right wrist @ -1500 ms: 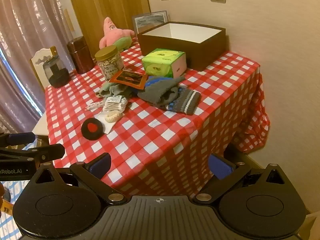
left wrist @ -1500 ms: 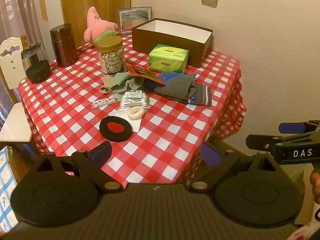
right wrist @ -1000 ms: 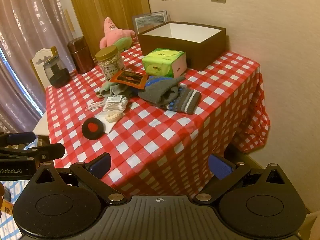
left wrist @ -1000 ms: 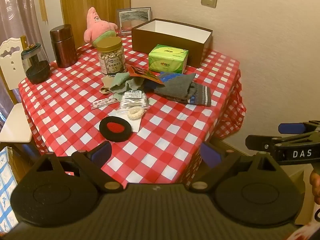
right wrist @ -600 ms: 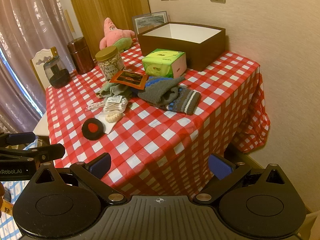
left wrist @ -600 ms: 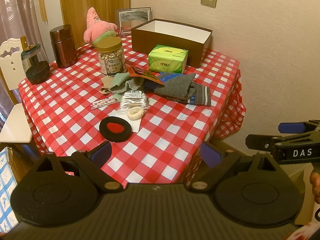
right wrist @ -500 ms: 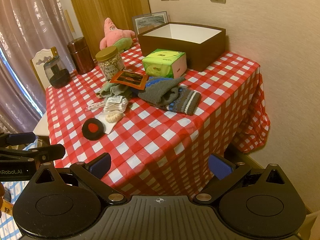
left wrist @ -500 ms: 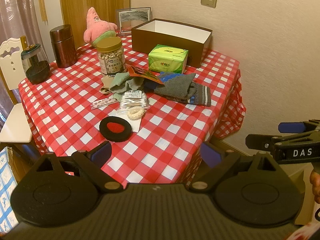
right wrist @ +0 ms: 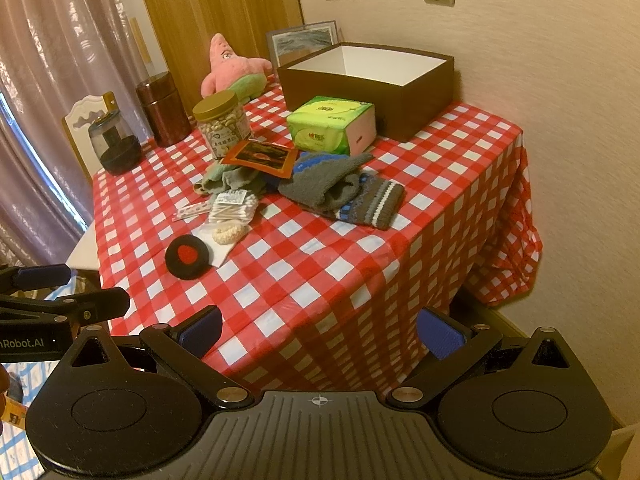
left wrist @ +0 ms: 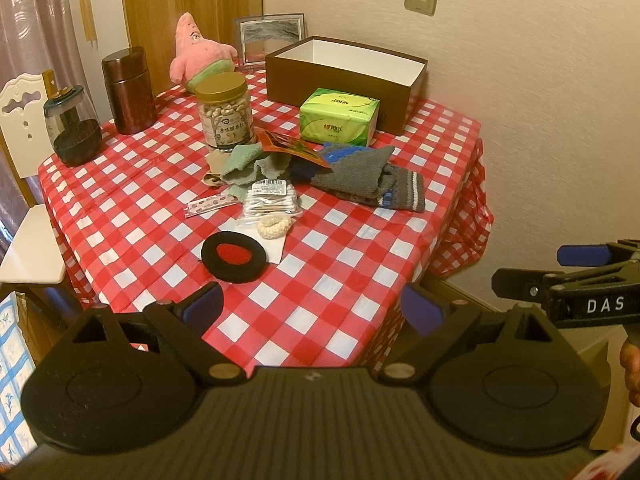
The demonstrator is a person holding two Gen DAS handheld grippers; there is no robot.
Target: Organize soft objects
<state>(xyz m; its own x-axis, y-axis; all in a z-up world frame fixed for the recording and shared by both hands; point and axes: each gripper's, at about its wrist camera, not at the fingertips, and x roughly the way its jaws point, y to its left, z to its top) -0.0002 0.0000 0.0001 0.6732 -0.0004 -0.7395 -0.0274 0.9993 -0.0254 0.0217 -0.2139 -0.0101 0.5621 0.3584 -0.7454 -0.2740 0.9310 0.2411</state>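
A table with a red-checked cloth holds a grey striped knit item, a green cloth, a black pad with a red centre, a cream scrunchie and a pink star plush at the back. An open brown box stands at the far right. My left gripper and right gripper are both open and empty, held off the table's near corner.
A green tissue pack, a nut jar, a brown canister, a dark glass jar, a cotton swab packet, an orange foil packet and a picture frame are on the table. A white chair stands left.
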